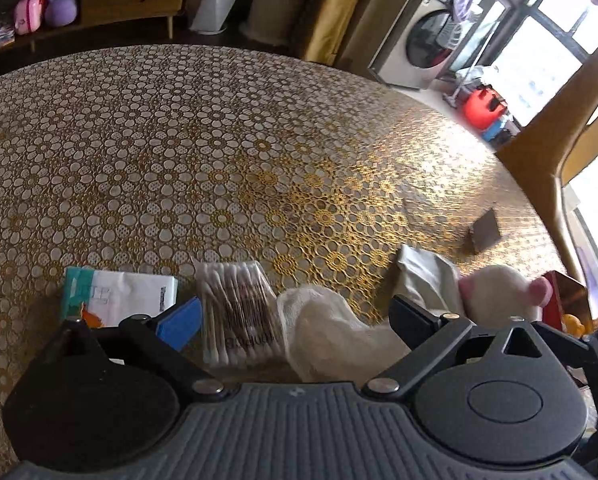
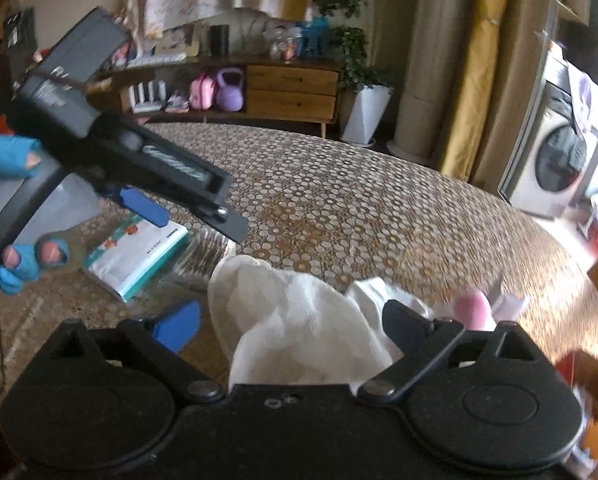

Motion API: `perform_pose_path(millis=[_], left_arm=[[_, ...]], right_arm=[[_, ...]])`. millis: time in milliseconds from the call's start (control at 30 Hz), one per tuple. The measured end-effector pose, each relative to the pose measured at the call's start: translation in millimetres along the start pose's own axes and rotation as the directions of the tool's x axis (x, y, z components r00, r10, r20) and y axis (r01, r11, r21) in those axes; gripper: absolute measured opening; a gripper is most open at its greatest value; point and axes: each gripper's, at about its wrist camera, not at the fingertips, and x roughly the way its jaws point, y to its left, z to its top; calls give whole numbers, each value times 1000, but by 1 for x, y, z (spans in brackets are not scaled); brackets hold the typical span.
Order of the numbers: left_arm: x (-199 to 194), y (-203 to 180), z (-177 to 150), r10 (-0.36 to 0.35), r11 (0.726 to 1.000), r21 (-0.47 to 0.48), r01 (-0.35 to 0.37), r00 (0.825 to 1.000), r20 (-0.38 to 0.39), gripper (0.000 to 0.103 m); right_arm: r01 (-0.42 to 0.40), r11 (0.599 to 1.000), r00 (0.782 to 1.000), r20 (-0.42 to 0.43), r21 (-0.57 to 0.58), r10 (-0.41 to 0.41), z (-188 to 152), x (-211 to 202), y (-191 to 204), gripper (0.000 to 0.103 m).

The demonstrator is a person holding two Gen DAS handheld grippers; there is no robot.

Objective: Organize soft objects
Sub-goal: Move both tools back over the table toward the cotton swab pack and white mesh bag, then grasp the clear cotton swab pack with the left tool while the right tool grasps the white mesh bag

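Nearest the left wrist camera, the left gripper [image 1: 295, 314] had its fingers spread wide above the near edge of the table [image 1: 219, 152], holding nothing. Just beyond its blue fingertip lay a tissue pack [image 1: 119, 294]; to the right of that lay a bag of cotton swabs [image 1: 239, 308], then a white towel [image 1: 331, 328] that reached in between the fingers. Further right sat a folded grey cloth [image 1: 427, 280] and a white plush toy [image 1: 499, 292] with pink ears, touching each other. A small dark card [image 1: 485, 234] lay well beyond them; only this view showed it.

Only the right wrist view showed the left gripper [image 2: 195, 220] from outside, tilted down over the tissue pack [image 2: 139, 256] and held by a hand [image 2: 15, 272] in a blue fingerless glove. The right gripper [image 2: 291, 326] also stood wide apart and gripped nothing, with the white towel [image 2: 295, 320] bunched between its fingers. The swabs [image 2: 209, 256] were half hidden behind the towel, and the plush toy [image 2: 473, 312] was blurred at the right.
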Motion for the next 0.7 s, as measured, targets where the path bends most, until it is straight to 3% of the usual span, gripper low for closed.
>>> perform_pose_path(millis=[167, 433, 700], left_arm=[[22, -5, 9, 52, 999, 0, -52, 999, -8, 101], [41, -15, 12, 118, 993, 5, -118, 992, 40, 100], [61, -14, 8, 183, 983, 1, -183, 982, 39, 96]], right_arm=[[11, 998, 1000, -3, -69, -11, 11, 23, 3, 98], [17, 999, 999, -39, -48, -18, 8, 54, -6, 95], [23, 999, 997, -75, -25, -25, -3, 67, -9, 82]])
